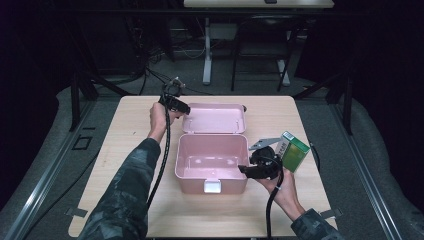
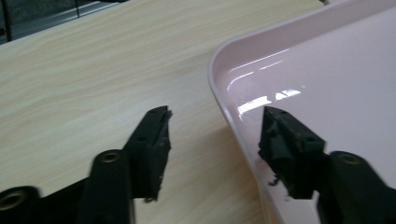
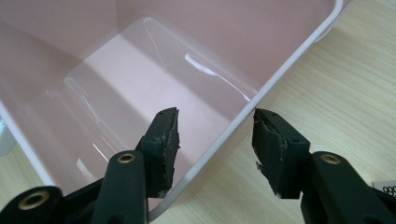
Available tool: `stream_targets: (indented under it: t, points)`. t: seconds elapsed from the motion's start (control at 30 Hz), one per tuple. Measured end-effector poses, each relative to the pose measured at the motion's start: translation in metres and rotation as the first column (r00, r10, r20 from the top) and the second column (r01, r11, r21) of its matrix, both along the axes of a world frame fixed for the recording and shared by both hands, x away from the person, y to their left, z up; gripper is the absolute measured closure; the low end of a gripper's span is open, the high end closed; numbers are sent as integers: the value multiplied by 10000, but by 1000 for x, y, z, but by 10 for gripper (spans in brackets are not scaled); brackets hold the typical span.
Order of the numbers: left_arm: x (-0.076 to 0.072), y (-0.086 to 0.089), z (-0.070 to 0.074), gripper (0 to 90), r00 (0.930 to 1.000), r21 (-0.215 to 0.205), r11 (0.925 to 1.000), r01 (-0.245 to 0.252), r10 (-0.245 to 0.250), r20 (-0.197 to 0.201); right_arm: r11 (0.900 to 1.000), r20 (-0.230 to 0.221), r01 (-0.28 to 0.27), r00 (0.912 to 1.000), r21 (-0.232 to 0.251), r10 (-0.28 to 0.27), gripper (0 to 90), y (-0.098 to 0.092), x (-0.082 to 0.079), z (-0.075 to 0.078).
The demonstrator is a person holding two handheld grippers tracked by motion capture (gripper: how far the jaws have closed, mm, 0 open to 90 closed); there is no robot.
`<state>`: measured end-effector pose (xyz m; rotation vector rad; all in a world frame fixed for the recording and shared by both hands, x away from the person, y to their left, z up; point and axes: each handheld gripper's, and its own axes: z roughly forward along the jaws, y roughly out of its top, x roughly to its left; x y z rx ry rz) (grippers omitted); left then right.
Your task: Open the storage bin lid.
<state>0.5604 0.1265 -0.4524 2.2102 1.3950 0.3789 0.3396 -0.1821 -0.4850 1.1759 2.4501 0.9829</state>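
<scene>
Sitting mid-frame on the table [image 1: 125, 200]: pink box [image 1: 212, 159], lid [image 1: 214, 118] laid open behind. Left gripper [image 2: 212, 140], jaws apart, straddles lid rim, gripping nothing. Right gripper [image 3: 215, 140], jaws apart, straddles box wall, pads clear. Green carton [image 1: 292, 151] centre-right.

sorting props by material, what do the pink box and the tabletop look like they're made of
Pink box: likely moulded plastic with a smooth gloss; its inner walls and the open lid throw sharp white reflections, the rim is thin and rounded, and a white latch sits on the front.
Table: pale wood-grain surface, matte; the even streaks suggest laminate rather than solid wood, though that cannot be told for sure.
</scene>
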Motion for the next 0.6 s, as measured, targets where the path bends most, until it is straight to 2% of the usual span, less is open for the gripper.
stream_targets:
  t: [0.03,0.07,0.1,0.17,0.2,0.23,0.27,0.3,0.33,0.37,0.4,0.43,0.47,0.5,0.57,0.6]
  points:
    - [0,0,0,306,10000,0,10000,0,0,0,10000,-25,7,10000,19,-6,486,0,0,0]
    - [-5,6,8,293,9996,-110,9999,81,-78,274,10000,-29,-15,10000,-21,15,477,0,0,0]
    - [-5,6,8,272,9996,-110,9999,81,-78,274,10000,-27,-8,10000,-4,8,466,1,0,0]
    - [-15,13,24,228,9976,91,9993,359,-364,595,10000,-55,-69,10000,-29,69,447,2,-1,0]
    - [-15,13,24,212,9976,91,9993,359,-364,595,10000,-55,-69,10000,-29,69,447,2,-1,0]
    - [-19,15,29,212,9968,89,9991,424,-429,674,10000,-62,-53,10000,-62,52,437,2,-1,0]
    - [-26,20,36,185,9963,119,9979,630,-636,582,10000,-129,6,9999,-52,-6,419,2,-1,1]
    - [-26,20,36,163,9963,119,9979,630,-636,582,10000,-129,6,9999,-52,-6,419,2,-1,1]
    - [-35,24,41,154,9950,284,9967,761,-777,627,10000,-139,-2,9999,-62,1,406,1,0,1]
    - [-35,24,41,149,9950,284,9967,761,-777,627,10000,-139,-2,9999,-62,1,406,1,0,1]
    - [-46,27,45,144,9934,364,9948,947,-968,608,10000,-88,19,10000,-93,-20,387,1,-1,2]
    - [-46,27,45,131,9934,364,9948,947,-968,608,10000,-88,19,10000,-93,-20,387,1,-1,2]
    - [-58,29,49,127,9901,308,9936,1091,-1114,849,10000,-60,48,10000,-61,-49,385,0,-1,3]
    - [-58,29,49,129,9901,308,9936,1091,-1114,849,10000,-60,48,10000,-61,-49,385,0,-1,3]
    - [-69,31,52,123,9869,379,9914,1252,-1284,978,9999,-44,0,10000,-143,0,374,-1,-1,4]
    - [-79,33,54,107,9847,379,9900,1358,-1391,1052,9998,-52,-90,9999,-198,89,371,-2,-1,4]
